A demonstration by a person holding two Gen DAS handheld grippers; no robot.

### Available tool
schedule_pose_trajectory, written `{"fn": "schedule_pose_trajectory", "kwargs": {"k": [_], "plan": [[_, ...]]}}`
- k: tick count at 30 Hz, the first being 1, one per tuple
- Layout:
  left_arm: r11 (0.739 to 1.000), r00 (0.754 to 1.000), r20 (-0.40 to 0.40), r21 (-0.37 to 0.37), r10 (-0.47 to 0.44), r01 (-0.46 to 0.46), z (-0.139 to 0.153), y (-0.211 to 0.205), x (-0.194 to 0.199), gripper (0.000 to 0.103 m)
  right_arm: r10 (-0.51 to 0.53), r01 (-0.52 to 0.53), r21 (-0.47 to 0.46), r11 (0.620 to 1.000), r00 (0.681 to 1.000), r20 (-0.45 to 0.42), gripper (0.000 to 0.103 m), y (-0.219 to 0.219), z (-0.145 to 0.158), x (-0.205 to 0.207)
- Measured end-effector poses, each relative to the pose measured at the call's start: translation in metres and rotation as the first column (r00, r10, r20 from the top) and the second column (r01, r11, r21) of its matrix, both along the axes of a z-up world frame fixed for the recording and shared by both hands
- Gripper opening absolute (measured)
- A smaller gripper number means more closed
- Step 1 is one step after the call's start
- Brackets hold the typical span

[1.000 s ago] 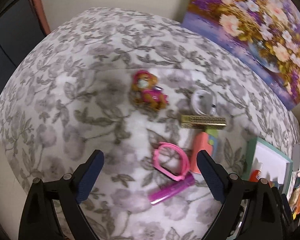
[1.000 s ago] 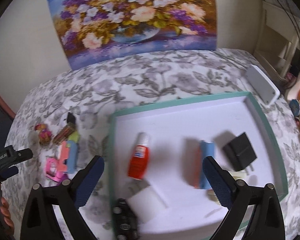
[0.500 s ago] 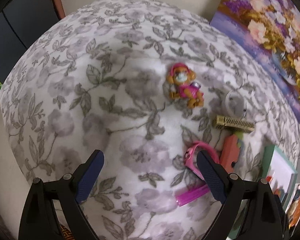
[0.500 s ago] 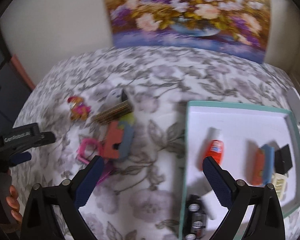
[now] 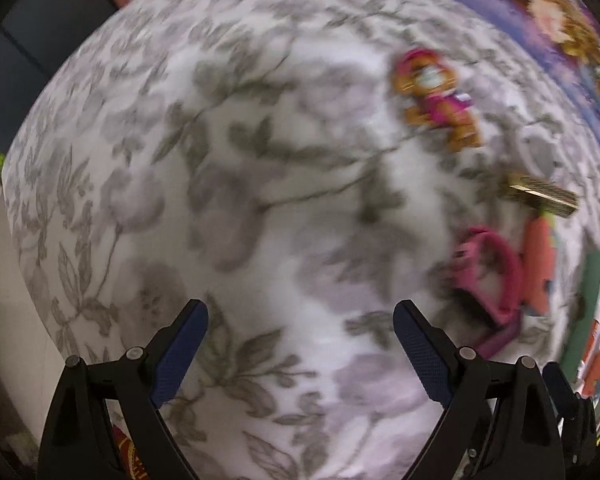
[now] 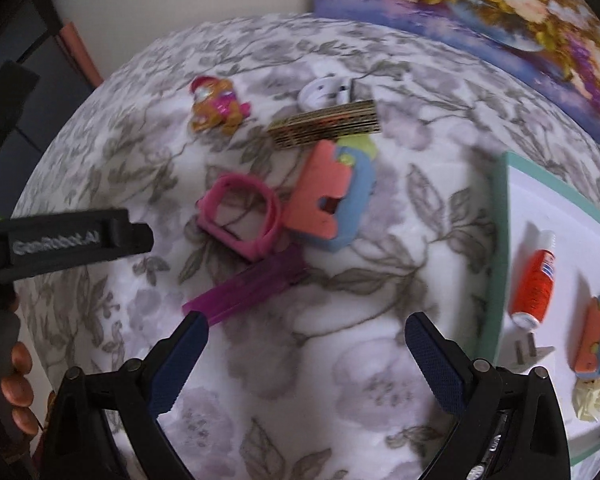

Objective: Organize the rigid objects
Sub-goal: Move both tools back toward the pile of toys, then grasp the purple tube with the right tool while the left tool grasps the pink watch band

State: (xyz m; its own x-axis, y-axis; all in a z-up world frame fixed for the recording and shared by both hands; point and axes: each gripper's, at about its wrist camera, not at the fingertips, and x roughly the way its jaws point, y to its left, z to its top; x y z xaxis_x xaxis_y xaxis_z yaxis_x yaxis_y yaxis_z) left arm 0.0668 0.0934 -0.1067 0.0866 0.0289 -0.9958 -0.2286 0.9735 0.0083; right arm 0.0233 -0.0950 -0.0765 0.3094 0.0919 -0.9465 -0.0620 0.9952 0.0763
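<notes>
Both claws are spread with nothing between their fingers: the right claw (image 6: 306, 338) hangs over the floral cloth (image 6: 340, 360) of the desk, just short of the loose pile, and the left claw (image 5: 300, 328) hovers over bare cloth to the pile's left.

Nearest the right claw lies a purple stick (image 6: 246, 290), one end close to its left finger. Just beyond it sits a pink band (image 6: 240, 210), touching the stick's far end. Beside the band to the right is a coral and blue foam piece (image 6: 332, 200), with a yellow-green bit at its far tip. Past that lies a striped gold bar (image 6: 326, 124), and behind the bar a white round thing (image 6: 322, 92). A toy pup (image 6: 216, 106) in pink and orange lies apart, to the left of the bar.

To the right stands a white tray (image 6: 498, 240) with a teal rim. In it are an orange bottle (image 6: 532, 280) with a white cap, another foam piece (image 6: 596, 336) and a pale comb-like bit (image 6: 594, 396).

A flower painting (image 6: 480, 12) leans against the wall behind the desk. The left-wrist view is blurred.
</notes>
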Motion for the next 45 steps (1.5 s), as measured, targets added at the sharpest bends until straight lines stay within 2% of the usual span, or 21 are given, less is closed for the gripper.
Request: {"fn": "schedule_pose_trajectory", "kwargs": {"k": [4, 11, 16, 24, 31, 35, 42, 45], "plan": [[0.998, 0.999, -0.021, -0.032, 0.045, -0.046, -0.009, 0.015, -0.002, 0.094, 0.029, -0.029, -0.008, 1.0, 0.999, -0.021, 0.1, 0.011, -0.009, 0.002], [0.998, 0.999, -0.007, -0.051, 0.039, -0.039, -0.007, 0.021, 0.001, 0.094, 0.049, -0.05, -0.027, 0.998, 0.998, -0.03, 0.101, 0.02, -0.017, 0.004], [0.999, 0.999, 0.013, -0.035, 0.038, -0.038, 0.002, 0.017, 0.01, 0.094, 0.04, -0.041, -0.068, 0.997, 0.999, -0.018, 0.101, 0.021, -0.021, 0.011], [0.997, 0.996, 0.035, -0.026, 0.076, -0.075, 0.016, 0.027, 0.015, 0.094, -0.017, 0.017, 0.0, 1.0, 0.999, -0.034, 0.103, 0.024, -0.018, 0.015], [0.996, 0.995, 0.05, -0.025, 0.091, -0.09, 0.022, 0.042, 0.01, 0.094, -0.084, 0.085, 0.021, 0.996, 0.996, -0.036, 0.103, 0.027, -0.018, 0.014], [0.991, 0.989, 0.063, -0.024, 0.134, -0.133, 0.029, 0.047, 0.005, 0.094, -0.138, 0.139, 0.028, 0.99, 0.99, -0.034, 0.103, 0.024, -0.02, 0.013], [0.989, 0.987, 0.062, -0.009, 0.147, -0.147, 0.037, 0.051, -0.001, 0.094, -0.168, 0.168, -0.03, 0.985, 0.985, -0.029, 0.102, 0.033, -0.023, 0.023], [0.988, 0.986, 0.059, -0.014, 0.155, -0.154, 0.04, 0.047, -0.001, 0.094, -0.166, 0.164, -0.051, 0.985, 0.986, -0.024, 0.098, 0.032, -0.021, 0.025]]}}
